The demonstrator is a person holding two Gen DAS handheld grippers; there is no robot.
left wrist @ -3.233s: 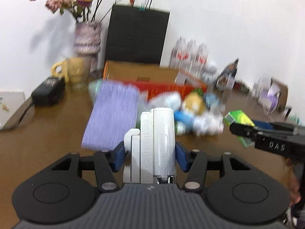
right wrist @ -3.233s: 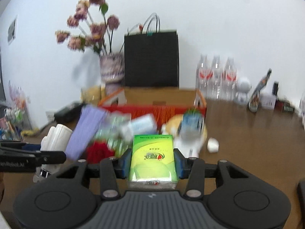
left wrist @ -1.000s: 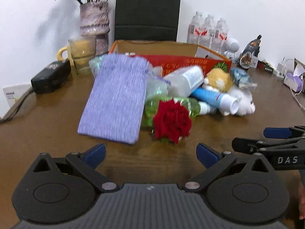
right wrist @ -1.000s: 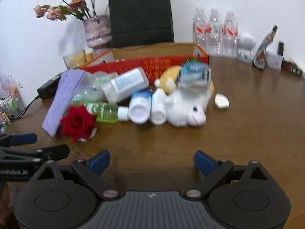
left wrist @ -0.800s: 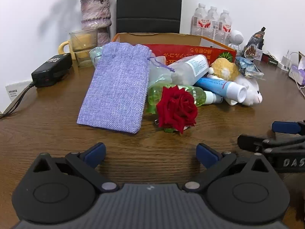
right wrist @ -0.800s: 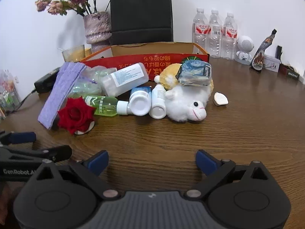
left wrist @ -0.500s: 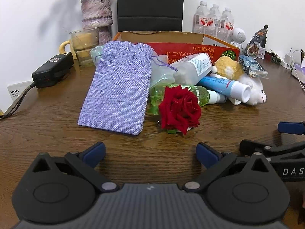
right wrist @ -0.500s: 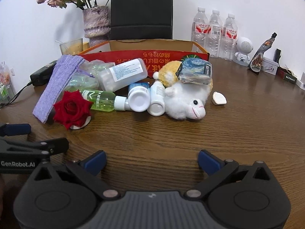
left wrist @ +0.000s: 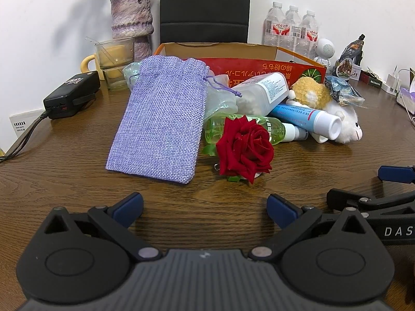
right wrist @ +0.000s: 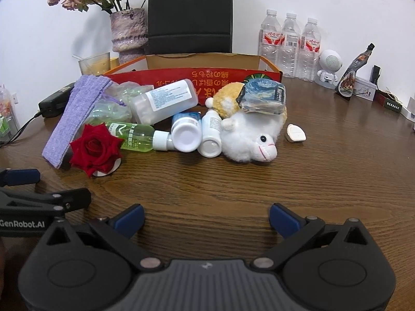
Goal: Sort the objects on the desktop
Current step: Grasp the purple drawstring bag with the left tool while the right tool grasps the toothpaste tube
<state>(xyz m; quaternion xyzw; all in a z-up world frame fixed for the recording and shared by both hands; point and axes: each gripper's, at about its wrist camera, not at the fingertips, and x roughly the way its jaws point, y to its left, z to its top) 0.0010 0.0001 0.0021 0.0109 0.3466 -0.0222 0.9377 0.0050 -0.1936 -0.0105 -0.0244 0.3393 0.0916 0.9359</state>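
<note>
Two claws gaping empty, left claw [left wrist: 205, 208], right claw [right wrist: 206, 215], woven lilac pouch [left wrist: 160, 121], velvety rose [left wrist: 245, 149], fluffy lamb [right wrist: 250, 136].

Bare bench [right wrist: 207, 189] in front of both hand-held grippers, clear up to the pile. Pile blocks the way to the red box [right wrist: 197, 76]: purple pouch [left wrist: 160, 119], red rose [left wrist: 245, 149], green bottle [right wrist: 135, 136], plush sheep [right wrist: 249, 137]. Free strip right of the sheep, only a small white cap [right wrist: 295, 133] there. Water bottles [right wrist: 289, 44] line the wall.
</note>
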